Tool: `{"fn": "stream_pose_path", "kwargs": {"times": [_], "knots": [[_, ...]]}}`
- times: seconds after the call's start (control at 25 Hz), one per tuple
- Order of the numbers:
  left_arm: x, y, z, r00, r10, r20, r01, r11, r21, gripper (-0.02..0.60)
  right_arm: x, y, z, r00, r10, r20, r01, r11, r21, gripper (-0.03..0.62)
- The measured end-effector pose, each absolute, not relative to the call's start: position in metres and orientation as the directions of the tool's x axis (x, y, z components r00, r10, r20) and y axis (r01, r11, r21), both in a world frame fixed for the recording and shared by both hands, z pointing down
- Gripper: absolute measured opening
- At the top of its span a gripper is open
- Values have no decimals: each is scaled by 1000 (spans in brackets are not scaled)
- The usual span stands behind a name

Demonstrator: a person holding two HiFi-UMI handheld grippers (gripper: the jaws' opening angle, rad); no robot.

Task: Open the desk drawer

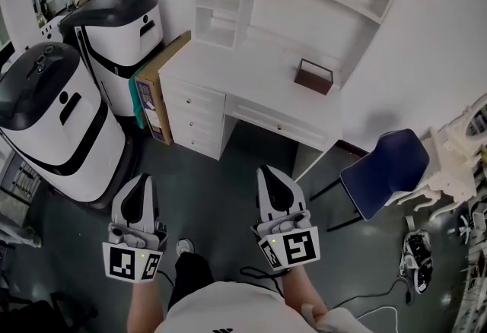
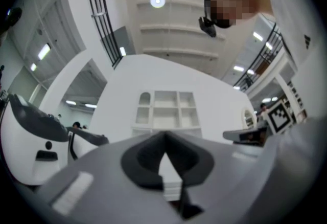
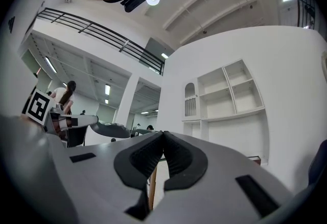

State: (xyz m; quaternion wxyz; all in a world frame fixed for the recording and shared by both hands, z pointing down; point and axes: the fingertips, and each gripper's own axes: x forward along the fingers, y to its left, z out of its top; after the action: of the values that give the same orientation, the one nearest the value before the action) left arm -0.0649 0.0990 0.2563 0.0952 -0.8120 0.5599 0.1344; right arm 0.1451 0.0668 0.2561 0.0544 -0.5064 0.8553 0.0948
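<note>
The white desk (image 1: 243, 69) with a shelf hutch stands ahead, across the dark floor. It has a stack of small drawers (image 1: 194, 115) at its left and a wide shallow drawer (image 1: 278, 124) under the middle of the top, all closed. My left gripper (image 1: 142, 178) and right gripper (image 1: 268, 169) are held side by side in front of me, well short of the desk. Both point toward it, both are shut and both are empty. The hutch (image 2: 166, 110) shows beyond the closed jaws in the left gripper view, and the hutch (image 3: 225, 95) also appears in the right gripper view.
Two large white-and-black machines (image 1: 46, 118) (image 1: 122, 35) stand left of the desk. A flat cardboard box (image 1: 156, 88) leans on the desk's left side. A small brown box (image 1: 313, 77) sits on the desktop. A blue chair (image 1: 384, 172) and white ornate furniture (image 1: 456, 149) stand at the right.
</note>
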Motion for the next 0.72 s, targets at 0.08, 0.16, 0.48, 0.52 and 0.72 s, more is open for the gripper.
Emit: {"fn": "stream_pose_path", "kwargs": {"times": [0.08, 0.16, 0.48, 0.52, 0.72], "knots": [[-78, 72, 251, 356, -875, -329, -927, -374, -11, 5, 133, 44, 250, -463, -864, -198, -886, 451, 105, 2], [-92, 47, 247, 374, -865, -334, -920, -392, -14, 5, 119, 22, 245, -447, -870, -206, -894, 435, 106, 2], [-142, -38, 243, 433, -835, -339, -890, -457, -13, 5, 71, -47, 245, -386, -900, -202, -923, 373, 100, 2], [-147, -47, 243, 443, -831, -338, -885, -466, -14, 5, 65, -54, 245, -377, -904, -201, -926, 363, 100, 2], [-166, -82, 248, 484, -811, -328, -861, -508, -14, 5, 47, -78, 250, -332, -924, -190, -943, 319, 96, 2]]}}
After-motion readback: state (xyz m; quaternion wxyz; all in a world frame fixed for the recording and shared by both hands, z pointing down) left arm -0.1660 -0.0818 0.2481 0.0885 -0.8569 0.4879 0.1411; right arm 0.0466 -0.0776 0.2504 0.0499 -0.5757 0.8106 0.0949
